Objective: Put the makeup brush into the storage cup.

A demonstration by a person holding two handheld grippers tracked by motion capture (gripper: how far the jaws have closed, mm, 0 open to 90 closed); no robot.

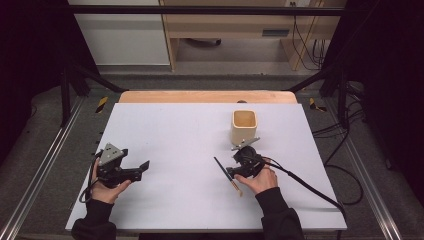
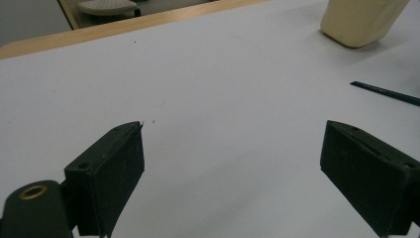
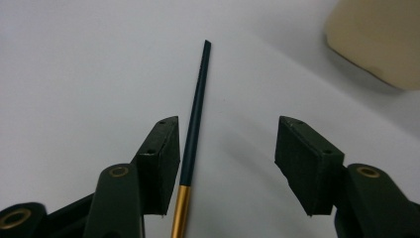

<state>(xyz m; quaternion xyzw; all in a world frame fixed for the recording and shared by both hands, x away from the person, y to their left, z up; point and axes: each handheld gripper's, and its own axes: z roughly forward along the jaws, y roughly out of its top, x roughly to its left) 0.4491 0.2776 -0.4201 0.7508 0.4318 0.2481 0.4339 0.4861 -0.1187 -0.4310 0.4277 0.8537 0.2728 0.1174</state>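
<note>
The right tongs (image 1: 235,172) sit low over the white bench (image 1: 180,135), near its front-right part, w/ the paintbrush (image 1: 228,176) lying flat on the bench between the jaws. In the right gripper view the paintbrush (image 3: 194,124) runs just beside one pad, dark handle pointing away, gold ferrule at the bottom edge; the other pad stands well apart from it. Jaws half-spread, so released: no squeeze on the brush. Whether the near pad touches the handle can't be told.

The left tongs (image 1: 142,167) rest at the front-left of the bench, held in the person's left hand (image 1: 107,187), jaws spread wide w/ bare bench between them in the left gripper view.

A beige square cup (image 1: 244,126) stands upright behind the right tongs, near the bench's far-right part, apart from the brush. The cup (image 2: 359,20) also shows at the top right of the left gripper view, w/ the brush tip (image 2: 386,93) below it.
</note>
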